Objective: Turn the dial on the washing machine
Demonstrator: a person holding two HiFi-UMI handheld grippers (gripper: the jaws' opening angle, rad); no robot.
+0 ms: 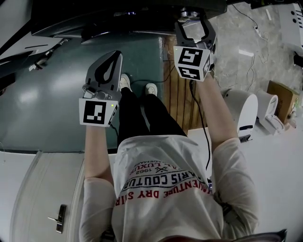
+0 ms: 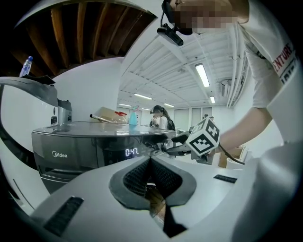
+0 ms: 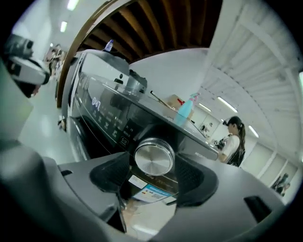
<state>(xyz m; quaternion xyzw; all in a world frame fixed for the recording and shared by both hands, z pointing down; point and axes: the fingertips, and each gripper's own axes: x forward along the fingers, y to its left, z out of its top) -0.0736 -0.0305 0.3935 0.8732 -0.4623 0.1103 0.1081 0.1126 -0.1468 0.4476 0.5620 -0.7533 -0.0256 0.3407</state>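
Note:
The dark washing machine (image 1: pixel 128 19) fills the top of the head view, and its front panel (image 2: pixel 71 146) shows a lit display (image 2: pixel 131 151) reading 0:47. Its round silver dial (image 3: pixel 154 158) sits between the two dark pads (image 3: pixel 111 172) of my right gripper (image 3: pixel 154 166), which is shut on it. From above, the right gripper (image 1: pixel 193 21) reaches up to the dial (image 1: pixel 189 13). My left gripper (image 1: pixel 108 66) hangs lower left, away from the machine. Its jaws are shut together on nothing (image 2: pixel 150 163).
On top of the machine stand a blue spray bottle (image 3: pixel 184 109) and small items. A person (image 3: pixel 232 142) stands in the background. On the floor lie a wooden pallet (image 1: pixel 177 90), a white appliance (image 1: pixel 241 111) and a cardboard box (image 1: pixel 284 97). A white door with a handle (image 1: pixel 59 217) is lower left.

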